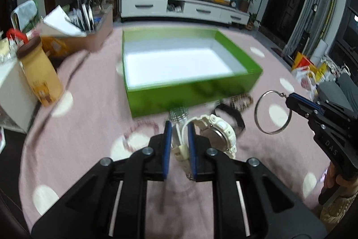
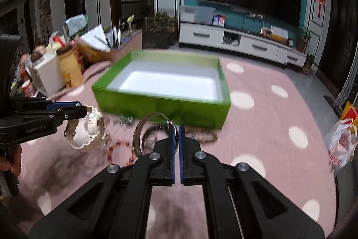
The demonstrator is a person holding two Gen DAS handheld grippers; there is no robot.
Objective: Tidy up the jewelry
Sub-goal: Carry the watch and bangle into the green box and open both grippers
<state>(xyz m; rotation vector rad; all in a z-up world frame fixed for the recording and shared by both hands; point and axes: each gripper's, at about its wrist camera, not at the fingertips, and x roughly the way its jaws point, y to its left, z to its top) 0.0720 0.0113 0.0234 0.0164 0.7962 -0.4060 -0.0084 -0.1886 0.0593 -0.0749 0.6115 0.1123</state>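
Sitting open and empty on pink worktop (image 1: 94, 122): green box (image 1: 192, 95). Hanging clear of worktop in left tool (image 1: 179, 127), clamped by strap: white watch (image 1: 214, 133), probably light, bulky. Dangling from right tool (image 2: 176, 127), pinched at clasp: thin stiff hoop (image 2: 143, 133), likely slippery.

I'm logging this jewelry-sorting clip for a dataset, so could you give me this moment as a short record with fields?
left gripper: shut on the strap of a cream-white plastic wristwatch, lifted off the cloth
right gripper: shut on a thin silver metal bangle, also in the air
box: open green cardboard box with white inside, nothing in it
surface: pink cloth with white dots
still on cloth: red bead bracelet, black band, small sparkly pieces near the box front
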